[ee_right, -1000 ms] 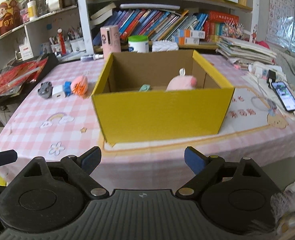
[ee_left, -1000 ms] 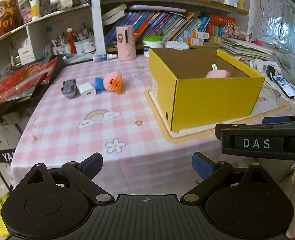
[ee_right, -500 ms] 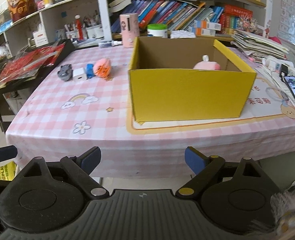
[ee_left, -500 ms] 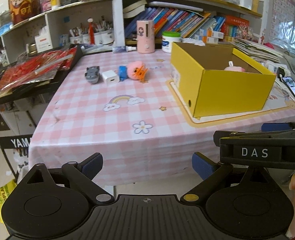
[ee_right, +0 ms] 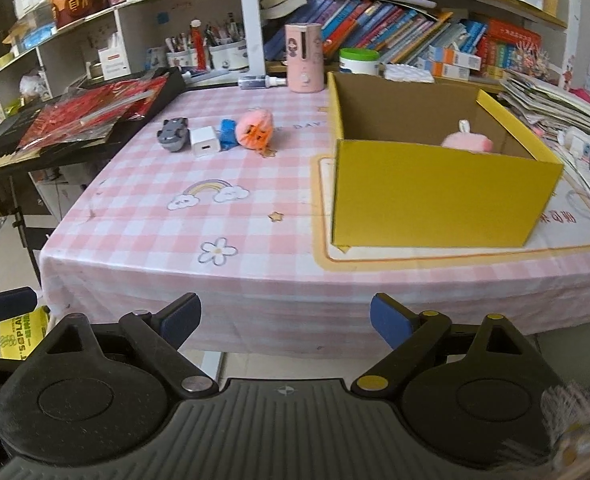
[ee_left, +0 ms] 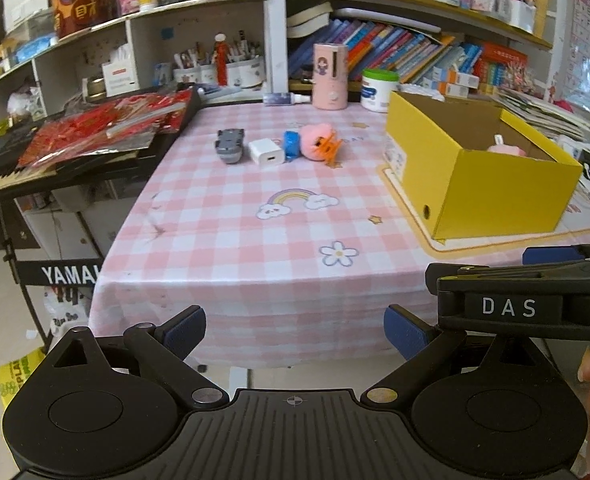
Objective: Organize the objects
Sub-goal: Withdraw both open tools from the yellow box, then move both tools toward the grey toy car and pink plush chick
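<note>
Right wrist: claw (ee_right: 285, 320) wide, empty

Both grippers drew back from the surface (ee_left: 255, 240) and swung toward its left side, so the yellow box (ee_right: 435, 200) slid rightward in each view and the near surface edge appeared.

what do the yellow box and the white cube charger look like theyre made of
Yellow box: looks like cardboard, matte yellow outside with a raw brown inside and thin folded walls. White charger: probably hard plastic, smooth with a slight sheen, crisp moulded edges and a port slot on its face.
</note>
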Demonstrator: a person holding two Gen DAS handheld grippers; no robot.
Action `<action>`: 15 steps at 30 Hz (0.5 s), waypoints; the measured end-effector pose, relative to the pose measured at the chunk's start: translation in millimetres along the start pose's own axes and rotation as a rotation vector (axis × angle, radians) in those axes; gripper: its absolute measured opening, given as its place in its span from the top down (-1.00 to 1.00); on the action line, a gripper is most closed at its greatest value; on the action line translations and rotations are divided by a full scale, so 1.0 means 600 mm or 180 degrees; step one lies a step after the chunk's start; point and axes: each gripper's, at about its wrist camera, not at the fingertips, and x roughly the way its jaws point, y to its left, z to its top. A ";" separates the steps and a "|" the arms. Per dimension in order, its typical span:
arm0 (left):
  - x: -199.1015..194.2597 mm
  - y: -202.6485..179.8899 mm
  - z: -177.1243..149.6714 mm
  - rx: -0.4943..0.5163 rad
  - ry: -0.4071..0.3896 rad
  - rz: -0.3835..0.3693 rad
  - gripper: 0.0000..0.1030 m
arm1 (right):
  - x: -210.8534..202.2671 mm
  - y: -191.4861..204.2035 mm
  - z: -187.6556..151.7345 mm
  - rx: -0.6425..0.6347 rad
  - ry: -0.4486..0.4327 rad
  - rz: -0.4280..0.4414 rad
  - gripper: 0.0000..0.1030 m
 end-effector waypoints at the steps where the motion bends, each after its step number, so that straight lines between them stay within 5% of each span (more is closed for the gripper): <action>1: 0.003 0.003 0.001 -0.0013 0.0003 0.0010 -0.89 | 0.003 0.003 0.003 -0.0012 -0.0001 0.0009 -0.79; 15: 0.082 0.053 0.065 -0.0079 0.0020 0.0174 -0.89 | 0.099 0.031 0.078 -0.0095 0.0043 0.0147 -0.80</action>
